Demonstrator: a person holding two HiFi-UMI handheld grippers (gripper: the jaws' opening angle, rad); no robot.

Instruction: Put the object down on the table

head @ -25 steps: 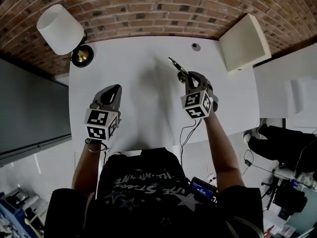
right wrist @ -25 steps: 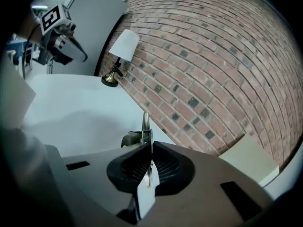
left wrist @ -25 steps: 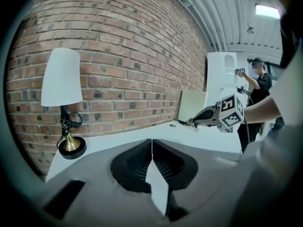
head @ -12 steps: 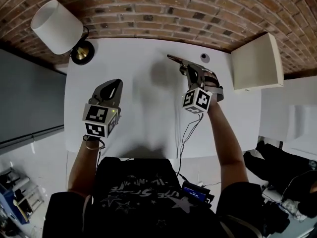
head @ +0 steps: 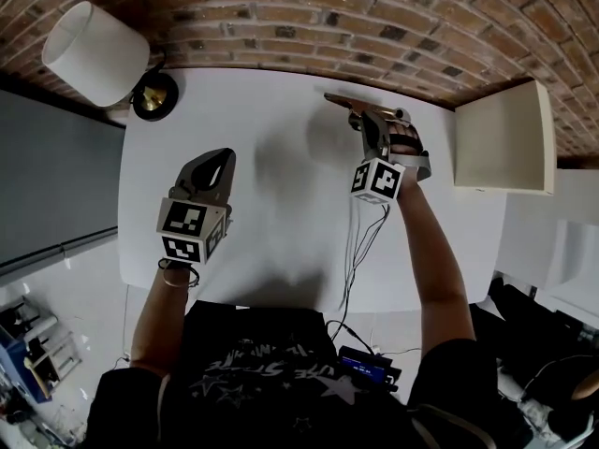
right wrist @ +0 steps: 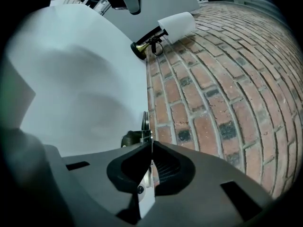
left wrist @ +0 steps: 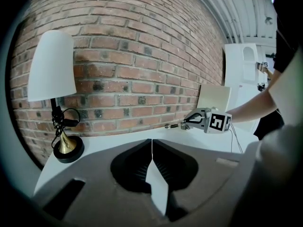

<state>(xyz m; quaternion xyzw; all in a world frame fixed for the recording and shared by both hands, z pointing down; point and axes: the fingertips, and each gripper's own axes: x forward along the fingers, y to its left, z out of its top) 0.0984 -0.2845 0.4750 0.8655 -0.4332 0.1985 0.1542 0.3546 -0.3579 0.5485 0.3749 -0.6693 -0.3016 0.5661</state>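
The right gripper (head: 363, 120) pinches the thin metal object (head: 339, 99) low over the table (head: 253, 101) near the brick wall (head: 309, 17), so it should sink gently before opening, while the left gripper (head: 221, 157), jaws pressed together, hovers empty.

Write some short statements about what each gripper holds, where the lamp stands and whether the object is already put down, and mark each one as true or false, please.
1. The right gripper is shut on a thin metal object. True.
2. The left gripper holds a cup. False: its jaws are together with nothing between them.
3. The lamp stands at the far left corner of the white table, close to the brick wall. True.
4. The metal object lies free in the middle of the table. False: it is clamped in the right gripper, at the table's far edge by the brick wall, and not released.
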